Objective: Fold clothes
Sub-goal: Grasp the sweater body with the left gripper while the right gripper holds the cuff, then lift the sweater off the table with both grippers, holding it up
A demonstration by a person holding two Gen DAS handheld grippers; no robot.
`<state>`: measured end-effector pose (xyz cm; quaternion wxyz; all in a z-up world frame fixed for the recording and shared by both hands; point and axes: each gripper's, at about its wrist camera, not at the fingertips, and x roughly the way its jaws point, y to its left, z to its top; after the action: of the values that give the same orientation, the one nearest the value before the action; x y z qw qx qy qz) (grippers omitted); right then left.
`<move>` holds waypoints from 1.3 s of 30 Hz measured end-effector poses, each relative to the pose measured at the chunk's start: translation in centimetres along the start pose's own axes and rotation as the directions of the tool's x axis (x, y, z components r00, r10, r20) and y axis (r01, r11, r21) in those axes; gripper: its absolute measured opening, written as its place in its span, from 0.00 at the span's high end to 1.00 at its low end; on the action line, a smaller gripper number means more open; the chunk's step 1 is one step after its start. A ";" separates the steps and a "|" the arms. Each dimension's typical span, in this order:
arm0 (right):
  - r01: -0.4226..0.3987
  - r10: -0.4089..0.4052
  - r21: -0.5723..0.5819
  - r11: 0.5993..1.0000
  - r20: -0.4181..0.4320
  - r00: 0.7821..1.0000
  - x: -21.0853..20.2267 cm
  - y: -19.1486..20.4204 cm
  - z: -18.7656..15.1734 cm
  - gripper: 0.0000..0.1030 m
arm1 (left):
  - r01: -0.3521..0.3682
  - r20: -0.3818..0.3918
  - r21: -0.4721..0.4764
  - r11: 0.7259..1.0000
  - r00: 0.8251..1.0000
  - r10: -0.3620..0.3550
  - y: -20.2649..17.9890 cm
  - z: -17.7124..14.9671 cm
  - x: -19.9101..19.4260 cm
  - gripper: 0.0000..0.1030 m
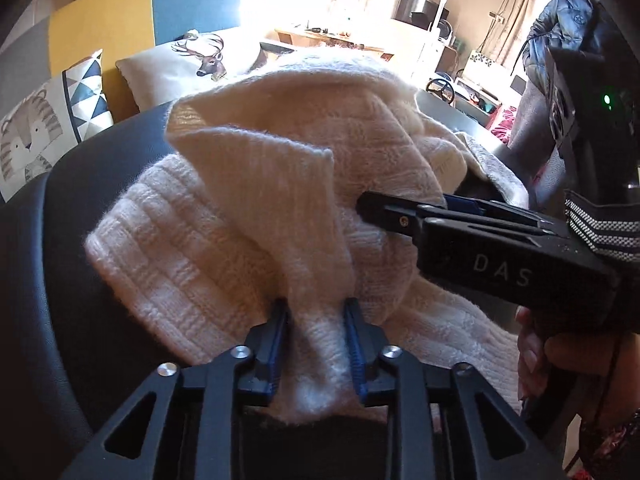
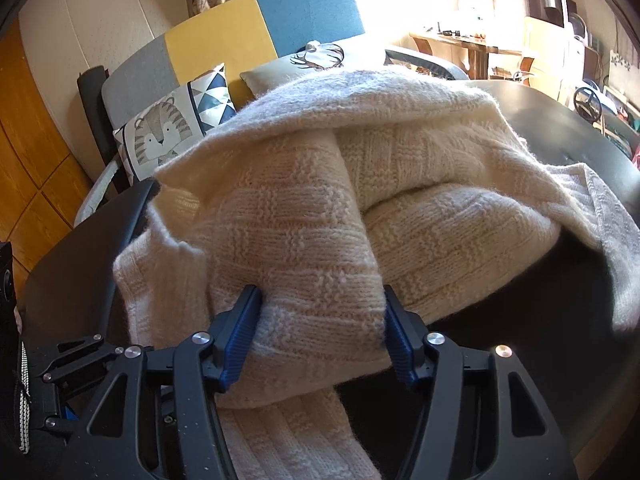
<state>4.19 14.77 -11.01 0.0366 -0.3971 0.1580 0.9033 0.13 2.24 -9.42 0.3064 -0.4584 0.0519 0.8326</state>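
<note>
A cream knitted sweater lies bunched on a dark table. In the left wrist view my left gripper is shut on a narrow fold at the sweater's near edge, blue pads pressing both sides. My right gripper reaches in from the right, its tip against the knit, held by a hand. In the right wrist view the right gripper holds a thick fold of the sweater between its blue pads, which stand wider apart. The rest of the sweater heaps up behind.
A sofa with grey, yellow and blue panels stands behind the table, carrying a tiger cushion and a deer cushion. Bare dark table shows to the right. A dark jacket hangs at the far right, near shelves and a desk.
</note>
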 end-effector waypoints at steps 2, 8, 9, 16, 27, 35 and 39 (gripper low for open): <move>-0.011 0.011 0.022 1.000 0.000 1.000 -0.2 -0.2 0.1 0.50 | 0.011 0.000 -0.015 1.000 1.000 -0.011 0.5 -0.1 -0.5 0.85; -0.036 0.035 0.034 0.999 0.016 0.999 -1.6 0.7 0.4 0.74 | -0.010 0.103 -0.023 1.000 0.995 0.013 1.7 0.4 -4.5 0.93; -0.042 0.042 0.030 0.999 0.021 0.999 -1.9 1.1 0.5 0.75 | -0.011 0.128 -0.029 1.000 0.992 0.014 2.1 0.5 -5.4 0.93; -0.184 0.184 0.041 0.982 -0.001 0.983 -3.0 4.8 0.7 0.76 | 0.031 0.268 -0.131 0.991 0.964 0.005 6.3 -0.1 -11.3 0.95; -0.419 0.409 -0.055 0.906 -0.135 0.902 -1.2 15.6 -2.4 0.78 | -0.059 0.324 -0.280 0.958 0.934 0.152 14.8 -5.9 -18.7 0.95; -0.500 0.446 -0.213 0.840 -0.254 0.858 0.3 21.4 -5.4 0.73 | -0.148 0.270 -0.361 0.921 0.928 0.255 18.1 -10.9 -18.9 0.95; -0.475 0.426 -0.227 0.850 -0.231 0.875 -0.2 20.9 -5.2 0.66 | -0.149 0.223 -0.395 0.907 0.942 0.252 19.1 -12.3 -16.7 0.94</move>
<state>3.99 -6.62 -8.86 -0.2464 -0.4261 0.1216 0.8619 5.06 -25.42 -6.91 0.1303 -0.3829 -0.1018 0.9089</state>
